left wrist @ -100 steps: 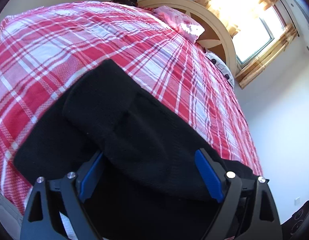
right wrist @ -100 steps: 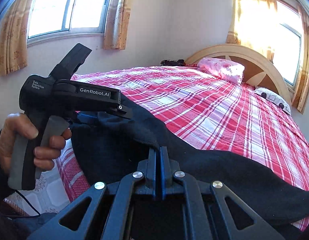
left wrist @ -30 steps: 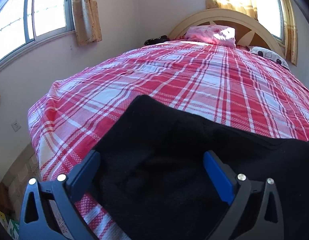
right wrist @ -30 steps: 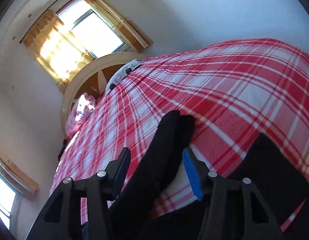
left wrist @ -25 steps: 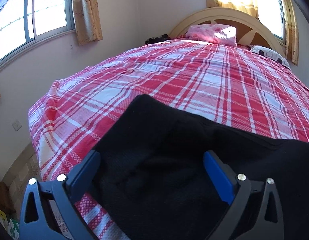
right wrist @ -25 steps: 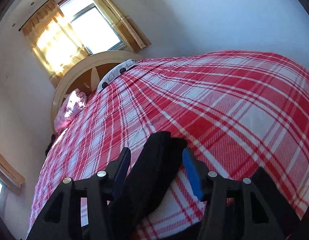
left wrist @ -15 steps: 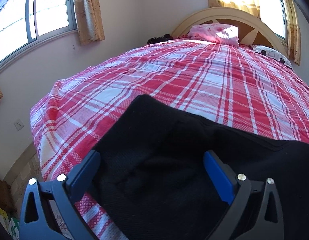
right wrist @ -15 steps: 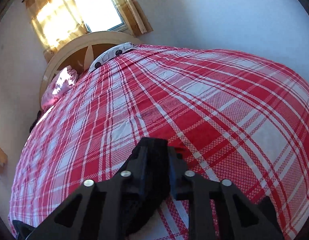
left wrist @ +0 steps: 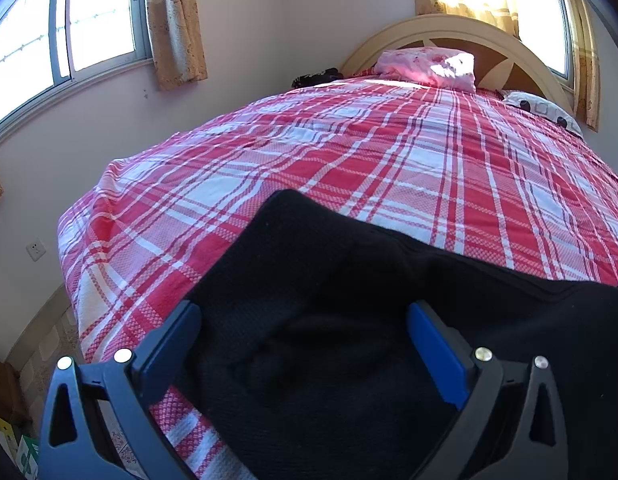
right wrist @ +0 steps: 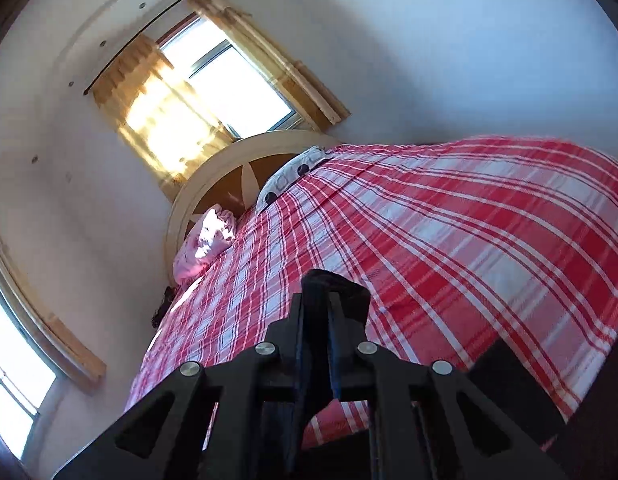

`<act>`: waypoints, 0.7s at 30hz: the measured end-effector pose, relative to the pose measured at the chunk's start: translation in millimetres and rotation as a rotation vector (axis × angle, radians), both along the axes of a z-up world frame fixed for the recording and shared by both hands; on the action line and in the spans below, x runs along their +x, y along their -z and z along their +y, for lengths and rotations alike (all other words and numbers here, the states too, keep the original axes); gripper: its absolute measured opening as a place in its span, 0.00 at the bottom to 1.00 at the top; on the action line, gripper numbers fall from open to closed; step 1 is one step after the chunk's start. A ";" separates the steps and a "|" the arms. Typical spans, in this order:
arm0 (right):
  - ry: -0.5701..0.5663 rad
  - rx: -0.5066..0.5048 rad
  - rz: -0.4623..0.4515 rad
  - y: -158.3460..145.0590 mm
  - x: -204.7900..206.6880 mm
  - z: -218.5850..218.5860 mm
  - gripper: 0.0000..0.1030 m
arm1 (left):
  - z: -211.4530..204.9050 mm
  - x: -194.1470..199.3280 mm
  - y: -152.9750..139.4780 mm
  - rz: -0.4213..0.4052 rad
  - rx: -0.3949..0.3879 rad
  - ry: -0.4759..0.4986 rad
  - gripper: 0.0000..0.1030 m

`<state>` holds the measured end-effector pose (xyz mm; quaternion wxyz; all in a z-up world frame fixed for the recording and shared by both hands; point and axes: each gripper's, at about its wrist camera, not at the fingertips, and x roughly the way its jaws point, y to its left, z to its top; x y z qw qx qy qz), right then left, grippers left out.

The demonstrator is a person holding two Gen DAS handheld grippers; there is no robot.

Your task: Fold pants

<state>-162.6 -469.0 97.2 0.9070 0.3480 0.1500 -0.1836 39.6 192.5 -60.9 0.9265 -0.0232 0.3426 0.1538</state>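
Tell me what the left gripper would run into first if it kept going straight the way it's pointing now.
Most likely the black pants. The left gripper stands open and angled down, with that dark fabric filling the gap between its fingers. The red plaid bedspread lies beyond it. How close the fabric is, the picture cannot tell.

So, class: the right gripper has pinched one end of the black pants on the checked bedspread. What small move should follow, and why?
Probably carry that pinched end across toward the wider part under the open left gripper. The right gripper, just closed, clamps the black fabric pants, which lie unfolded on the red checked bedspread.
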 end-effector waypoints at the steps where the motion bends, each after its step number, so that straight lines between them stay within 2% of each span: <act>1: 0.036 0.020 0.035 6.9 -18.2 -2.6 0.10 | 0.0 -0.1 0.1 0.001 0.000 0.000 1.00; 4: 0.142 0.080 0.163 40.3 -57.0 -18.6 0.10 | 0.3 0.9 -0.1 0.006 -0.002 0.004 1.00; 6: 0.150 0.178 0.255 77.2 -72.3 -32.0 0.10 | 0.6 1.9 -0.3 0.013 -0.003 0.007 1.00; 8: 0.156 0.235 0.344 108.8 -79.3 -36.9 0.10 | 0.5 2.2 -0.7 0.020 -0.005 0.007 1.00; 10: 0.166 0.282 0.367 123.6 -85.8 -37.3 0.11 | 1.1 2.3 -1.1 0.024 -0.008 0.008 1.00; 13: 0.195 0.275 0.377 117.5 -92.6 -36.3 0.12 | 0.5 2.2 -1.0 0.025 -0.008 0.008 1.00; 17: 0.326 0.080 0.499 85.2 -107.2 -24.3 0.12 | -0.6 3.3 -0.7 0.022 0.001 0.001 1.00; 19: 0.364 0.022 0.466 72.6 -118.1 -21.5 0.13 | -1.4 3.7 -0.4 0.025 0.003 -0.002 1.00; 21: 0.343 0.015 0.400 64.1 -118.8 -23.0 0.14 | -1.1 4.2 -0.5 0.028 0.002 -0.003 1.00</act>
